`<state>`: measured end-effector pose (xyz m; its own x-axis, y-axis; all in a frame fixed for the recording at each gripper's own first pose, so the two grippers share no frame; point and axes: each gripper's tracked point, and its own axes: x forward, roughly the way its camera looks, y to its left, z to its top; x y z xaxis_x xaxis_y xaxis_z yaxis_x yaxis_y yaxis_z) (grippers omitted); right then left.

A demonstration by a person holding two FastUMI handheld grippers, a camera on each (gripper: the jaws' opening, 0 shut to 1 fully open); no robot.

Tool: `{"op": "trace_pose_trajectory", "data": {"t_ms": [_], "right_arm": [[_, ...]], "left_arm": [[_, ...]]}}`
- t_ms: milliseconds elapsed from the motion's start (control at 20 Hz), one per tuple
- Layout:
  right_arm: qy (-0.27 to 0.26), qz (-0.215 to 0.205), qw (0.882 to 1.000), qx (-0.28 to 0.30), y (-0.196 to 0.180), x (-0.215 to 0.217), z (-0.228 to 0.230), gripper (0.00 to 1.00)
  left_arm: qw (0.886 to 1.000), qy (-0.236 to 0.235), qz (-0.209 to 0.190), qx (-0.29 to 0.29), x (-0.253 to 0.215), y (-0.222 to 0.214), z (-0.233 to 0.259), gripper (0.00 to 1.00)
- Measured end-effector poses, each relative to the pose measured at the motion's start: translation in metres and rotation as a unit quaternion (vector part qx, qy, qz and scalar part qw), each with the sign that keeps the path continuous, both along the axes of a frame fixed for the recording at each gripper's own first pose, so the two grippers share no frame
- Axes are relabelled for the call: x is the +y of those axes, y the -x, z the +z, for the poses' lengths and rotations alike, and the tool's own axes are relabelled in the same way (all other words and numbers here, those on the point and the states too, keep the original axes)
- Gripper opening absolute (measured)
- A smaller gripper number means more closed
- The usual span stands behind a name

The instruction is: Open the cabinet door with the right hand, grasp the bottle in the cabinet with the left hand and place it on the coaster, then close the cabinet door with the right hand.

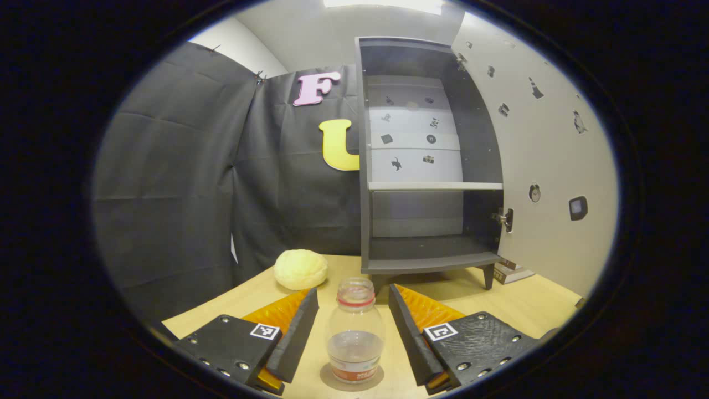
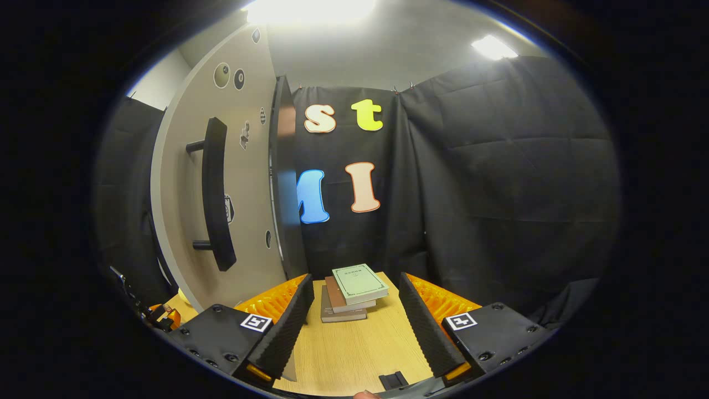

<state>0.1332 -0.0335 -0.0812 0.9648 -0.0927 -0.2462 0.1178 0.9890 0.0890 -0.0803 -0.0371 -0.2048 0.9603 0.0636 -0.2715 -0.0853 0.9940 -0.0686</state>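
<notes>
Both tongs gape; left tongs (image 1: 354,327) flank clear plastic bottle (image 1: 355,332) on round coaster (image 1: 327,378).

- One bottle (image 1: 355,331), upright on one coaster (image 1: 351,378).
- One cabinet (image 1: 426,155); one door (image 1: 548,160), swung open; one shelf board (image 1: 435,186) inside, making two compartments.
- One bar handle (image 2: 216,194) on the door's outer face.
- One pale round bun-like lump (image 1: 301,269).
- Three books (image 2: 352,291), stacked.
- One tabletop (image 2: 354,349).
</notes>
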Motion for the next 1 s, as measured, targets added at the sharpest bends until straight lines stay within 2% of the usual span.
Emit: {"op": "trace_pose_trajectory", "data": {"t_ms": [100,350,450,500,600,700,750,1000], "right_arm": [[-0.005,0.003,1.000,-0.004,-0.003,-0.001,0.005,0.98],[-0.026,0.028,0.999,-0.012,-0.017,0.005,0.019,0.98],[-0.034,0.038,0.999,-0.016,-0.025,0.007,0.026,0.98],[-0.040,0.044,0.998,-0.018,-0.028,0.009,0.030,0.98],[-0.047,0.055,0.997,-0.024,-0.035,0.015,0.035,0.98],[-0.049,0.057,0.997,-0.026,-0.040,0.017,0.040,0.98],[-0.051,0.061,0.996,-0.027,-0.042,0.021,0.042,0.98],[-0.026,0.087,0.995,-0.031,-0.045,0.041,0.056,0.98]], "left_arm": [[1.000,-0.002,0.003,-0.012,0.002,-0.002,0.022,0.79],[1.000,-0.002,0.015,-0.008,0.012,-0.004,0.079,0.76],[1.000,-0.014,0.026,-0.010,0.025,0.002,0.108,0.76],[0.999,-0.025,0.031,-0.008,0.034,0.005,0.121,0.79],[0.998,-0.042,0.041,-0.016,0.050,0.012,0.148,0.76],[0.997,-0.048,0.048,-0.021,0.061,0.017,0.169,0.79],[0.997,-0.047,0.052,-0.024,0.067,0.019,0.179,0.76],[0.996,-0.036,0.077,-0.038,0.107,0.021,0.209,0.76]]}}
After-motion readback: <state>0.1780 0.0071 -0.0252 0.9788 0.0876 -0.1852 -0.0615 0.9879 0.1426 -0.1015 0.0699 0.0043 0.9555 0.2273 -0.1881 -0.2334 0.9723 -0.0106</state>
